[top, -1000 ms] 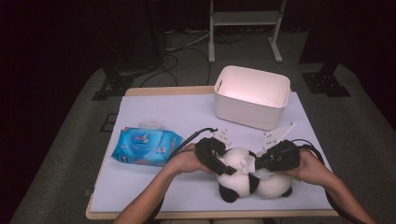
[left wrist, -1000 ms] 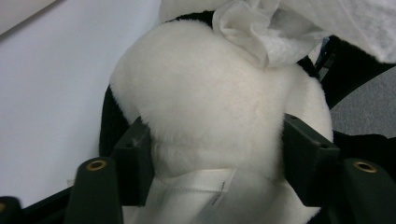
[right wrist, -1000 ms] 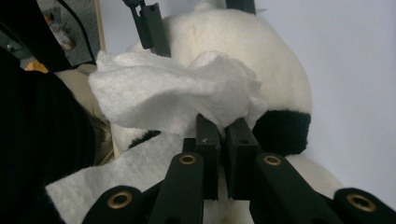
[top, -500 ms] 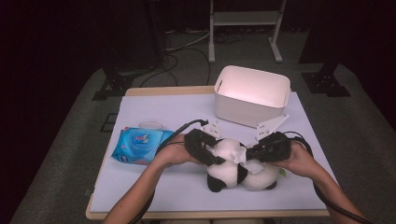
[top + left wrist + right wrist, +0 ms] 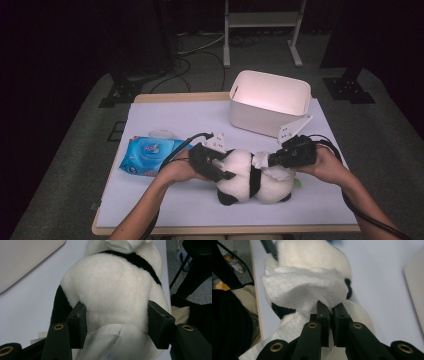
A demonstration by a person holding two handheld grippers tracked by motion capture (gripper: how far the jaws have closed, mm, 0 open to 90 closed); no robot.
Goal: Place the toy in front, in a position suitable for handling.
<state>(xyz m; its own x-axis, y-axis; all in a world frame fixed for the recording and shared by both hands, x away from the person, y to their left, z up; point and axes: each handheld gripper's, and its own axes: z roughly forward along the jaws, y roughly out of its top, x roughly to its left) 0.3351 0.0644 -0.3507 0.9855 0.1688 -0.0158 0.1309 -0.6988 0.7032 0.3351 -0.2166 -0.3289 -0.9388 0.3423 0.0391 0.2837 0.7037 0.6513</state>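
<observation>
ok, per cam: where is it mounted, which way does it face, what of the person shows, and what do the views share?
High view: above the person's side of the table, facing forward and down; both forearms, left gripper and right gripper show.
Left gripper view: on the left gripper, looking along its jaws clamped on the panda plush.
Right gripper view: on the right gripper, looking along shut jaws pinching a white wipe against the plush.
Shared: all three see the panda plush.
</observation>
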